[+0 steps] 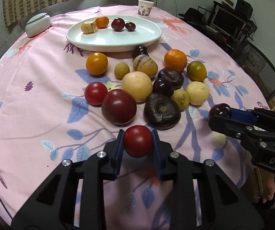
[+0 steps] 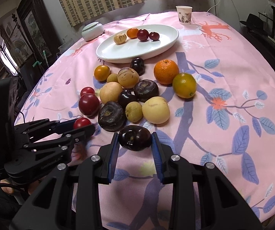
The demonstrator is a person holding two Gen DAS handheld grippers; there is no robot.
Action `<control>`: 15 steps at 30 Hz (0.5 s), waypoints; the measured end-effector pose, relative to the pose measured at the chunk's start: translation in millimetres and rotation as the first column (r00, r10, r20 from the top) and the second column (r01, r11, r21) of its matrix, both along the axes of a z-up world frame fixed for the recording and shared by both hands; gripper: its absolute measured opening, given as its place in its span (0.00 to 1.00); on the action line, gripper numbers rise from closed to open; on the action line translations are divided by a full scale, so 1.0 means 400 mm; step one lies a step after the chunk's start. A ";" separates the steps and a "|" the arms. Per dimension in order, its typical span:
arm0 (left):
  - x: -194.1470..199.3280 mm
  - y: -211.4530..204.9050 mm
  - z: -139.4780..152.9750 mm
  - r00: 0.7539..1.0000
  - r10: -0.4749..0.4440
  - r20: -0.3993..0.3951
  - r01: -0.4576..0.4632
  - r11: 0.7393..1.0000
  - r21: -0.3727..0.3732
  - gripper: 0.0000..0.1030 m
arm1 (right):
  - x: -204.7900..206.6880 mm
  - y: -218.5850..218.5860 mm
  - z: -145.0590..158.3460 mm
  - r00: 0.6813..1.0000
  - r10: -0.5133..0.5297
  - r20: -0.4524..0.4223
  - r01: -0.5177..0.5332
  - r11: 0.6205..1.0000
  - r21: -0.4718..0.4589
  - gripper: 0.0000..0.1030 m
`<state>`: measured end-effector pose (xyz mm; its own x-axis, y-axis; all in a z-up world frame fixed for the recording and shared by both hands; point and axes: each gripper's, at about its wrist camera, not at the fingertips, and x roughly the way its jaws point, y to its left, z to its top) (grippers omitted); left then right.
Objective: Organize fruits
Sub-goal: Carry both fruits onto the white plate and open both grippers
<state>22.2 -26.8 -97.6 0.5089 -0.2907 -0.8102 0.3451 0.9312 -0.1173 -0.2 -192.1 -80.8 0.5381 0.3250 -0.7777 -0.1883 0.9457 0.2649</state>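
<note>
My left gripper is shut on a small red round fruit, just above the pink cloth at the near edge of the fruit pile. Blue pads press on both of its sides. My right gripper is shut on a dark purple fruit, also low over the cloth. Each gripper shows in the other's view: the right gripper at the right, the left gripper at the left. A white oval plate at the back holds several small fruits. Oranges, yellow, red and dark fruits lie piled in front of it.
A paper cup stands behind the plate and a pale lidded jar at the back left. The round table carries a pink flowered cloth. A mesh chair and a desk with a monitor stand off to the right.
</note>
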 end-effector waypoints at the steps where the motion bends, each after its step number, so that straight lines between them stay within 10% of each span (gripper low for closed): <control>1: -0.002 0.004 0.007 1.000 0.003 0.004 -0.003 1.000 -0.002 0.27 | 0.001 0.001 0.001 1.000 0.002 0.001 -0.002 1.000 0.002 0.33; 15: 0.014 0.058 0.067 0.999 0.038 0.019 -0.038 0.999 -0.032 0.28 | 0.018 0.025 0.024 0.999 0.035 0.007 -0.035 0.999 0.003 0.33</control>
<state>27.7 -3.5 -70.7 0.5361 -0.2962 -0.7905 0.3121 0.9396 -0.1405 7.2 -182.0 -71.1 0.5316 0.3461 -0.7731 -0.2234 0.9377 0.2662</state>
